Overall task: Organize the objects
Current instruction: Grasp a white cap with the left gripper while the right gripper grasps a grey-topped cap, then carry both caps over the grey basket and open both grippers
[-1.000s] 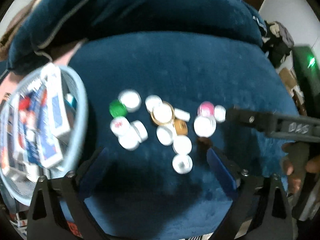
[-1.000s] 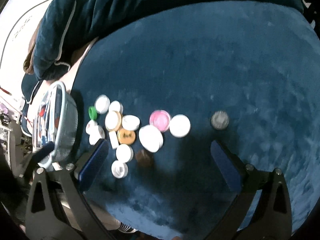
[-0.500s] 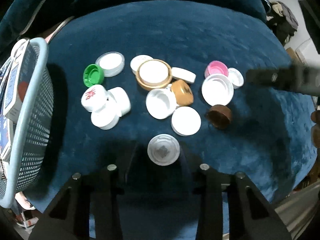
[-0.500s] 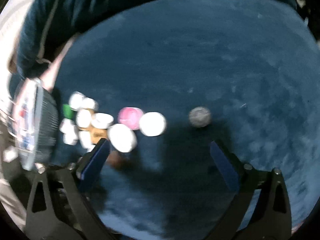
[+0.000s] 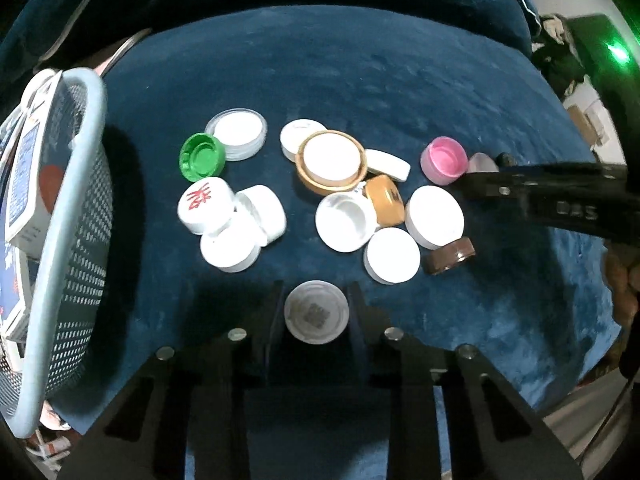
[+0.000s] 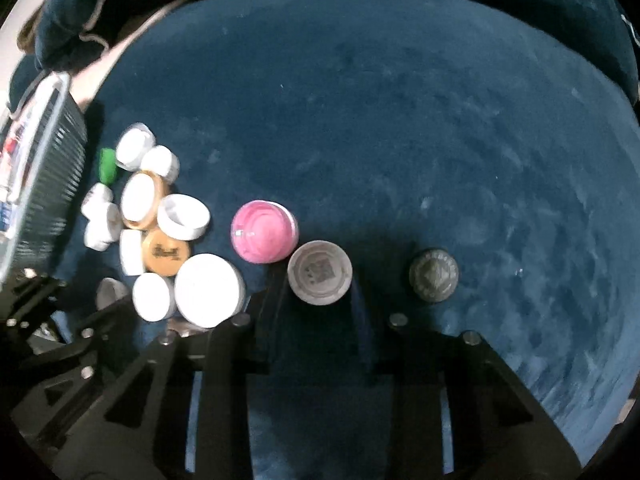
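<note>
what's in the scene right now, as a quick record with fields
surface: dark blue plush cushion
left hand-held gripper: jaws closing, pads against the pale coded cap between them
right hand-held gripper: shut on the grey cap
pile: mostly white caps, plus a green cap, pink cap, brown cap and gold-rimmed lid
apart: dark cap, alone to the right of the right hand-held gripper
basket: pale blue mesh, left edge, holding boxes
</note>
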{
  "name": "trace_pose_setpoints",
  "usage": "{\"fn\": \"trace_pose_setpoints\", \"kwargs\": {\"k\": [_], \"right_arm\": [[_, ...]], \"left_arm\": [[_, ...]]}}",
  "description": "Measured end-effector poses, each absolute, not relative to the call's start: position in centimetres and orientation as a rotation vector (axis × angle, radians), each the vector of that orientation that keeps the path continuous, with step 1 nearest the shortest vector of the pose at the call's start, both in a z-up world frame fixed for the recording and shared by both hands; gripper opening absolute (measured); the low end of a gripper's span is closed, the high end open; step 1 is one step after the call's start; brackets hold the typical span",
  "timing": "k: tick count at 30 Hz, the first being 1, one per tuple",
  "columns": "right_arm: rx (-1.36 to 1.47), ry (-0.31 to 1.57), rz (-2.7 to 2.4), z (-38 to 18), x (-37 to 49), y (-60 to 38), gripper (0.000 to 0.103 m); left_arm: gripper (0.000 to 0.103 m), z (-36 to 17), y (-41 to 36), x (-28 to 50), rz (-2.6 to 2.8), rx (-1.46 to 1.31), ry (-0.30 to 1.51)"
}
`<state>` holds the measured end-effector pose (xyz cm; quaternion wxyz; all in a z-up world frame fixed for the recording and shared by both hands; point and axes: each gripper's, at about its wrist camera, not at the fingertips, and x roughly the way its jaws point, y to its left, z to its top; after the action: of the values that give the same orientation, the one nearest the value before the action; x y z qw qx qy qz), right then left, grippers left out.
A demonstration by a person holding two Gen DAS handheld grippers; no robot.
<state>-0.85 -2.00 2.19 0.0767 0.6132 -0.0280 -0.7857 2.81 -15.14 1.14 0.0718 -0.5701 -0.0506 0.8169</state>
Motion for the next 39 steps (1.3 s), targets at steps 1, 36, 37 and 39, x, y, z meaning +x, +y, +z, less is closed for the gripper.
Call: {"fn": "trace_pose_setpoints", "kwargs": {"k": [1,36,37,39], "right_arm": [[1.831,-0.101,-2.365,2.8,-0.6,-1.9,0.030],[1.516,-0.376,-1.855,9.5,0.7,-26.1,0.032],[1.523,-0.392,-1.847,9.3,0.7,-26.1,0.032],[1.530,-0.424,-1.846,9.2,0.8,-25.8,0.038]], "left_arm": [[0.030,1.3,-15.3,2.9,2.460,-1.712,-0.165],[0.030,9.0,-35.7,11.0,2.767,-1.627,-0.659],[0.034,8.9,-35.8,10.9,2.767,-1.623,-0.660],[0.051,8.8,-35.8,10.9,2.766,-1.637,-0.667]]}}
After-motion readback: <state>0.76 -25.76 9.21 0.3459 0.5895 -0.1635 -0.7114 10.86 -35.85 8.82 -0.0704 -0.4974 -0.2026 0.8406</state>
